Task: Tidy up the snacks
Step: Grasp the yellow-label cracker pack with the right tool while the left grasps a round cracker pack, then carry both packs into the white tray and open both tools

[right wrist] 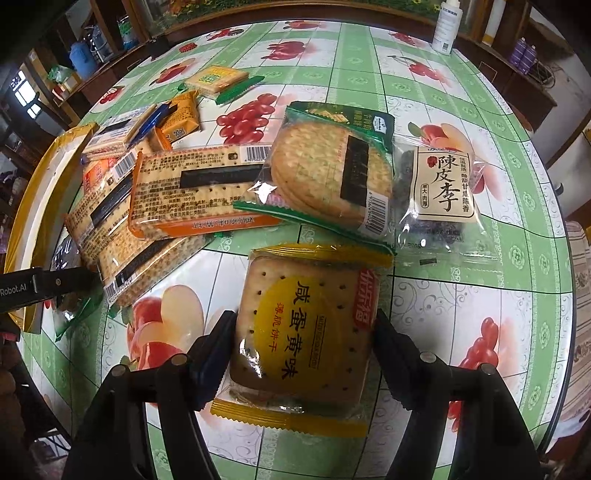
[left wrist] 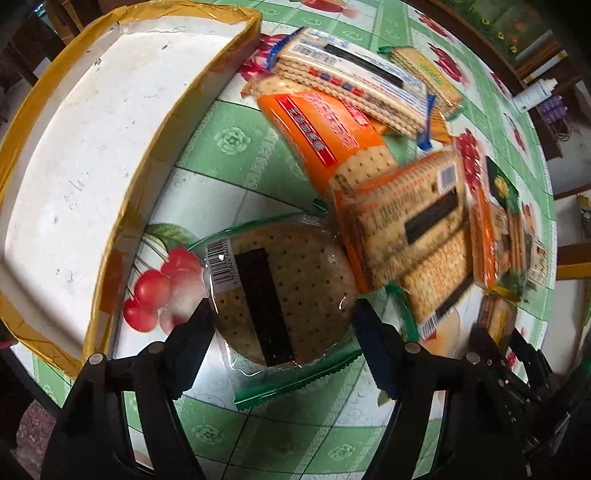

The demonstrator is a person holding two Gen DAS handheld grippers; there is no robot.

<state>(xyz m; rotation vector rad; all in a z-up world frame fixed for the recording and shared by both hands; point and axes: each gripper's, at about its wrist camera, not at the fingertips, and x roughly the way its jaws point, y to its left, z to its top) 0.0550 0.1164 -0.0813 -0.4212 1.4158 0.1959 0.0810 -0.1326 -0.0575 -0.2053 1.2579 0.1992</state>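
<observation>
Left gripper (left wrist: pixel 282 332): its 2 fingers straddle a round-cracker packet with green wrapper ends (left wrist: pixel 280 291) lying on the table; both pads meet the wrapper's sides, though the packet rests on the cloth, so whether the grip has clenched cannot be told. Just left of this packet stands a white foam box edged in yellow tape (left wrist: pixel 85 155); to its right, orange cracker packs (left wrist: pixel 402 225) overlap one another, and a blue-edged wafer pack (left wrist: pixel 354 81) lies on top farther back.

Right gripper (right wrist: pixel 304 332): its 2 fingers are clenched on the sides of a yellow square-cracker packet (right wrist: pixel 303 332). Beyond it lie a second round-cracker packet (right wrist: pixel 332 177) and, touching that packet's right edge, a clear plum bag with a cream label (right wrist: pixel 443 184). The orange packs sit to the left.

All items rest on a green-checked tablecloth printed with fruit (right wrist: pixel 369 66). A white bottle (right wrist: pixel 447 26) stands at the table's far edge.
</observation>
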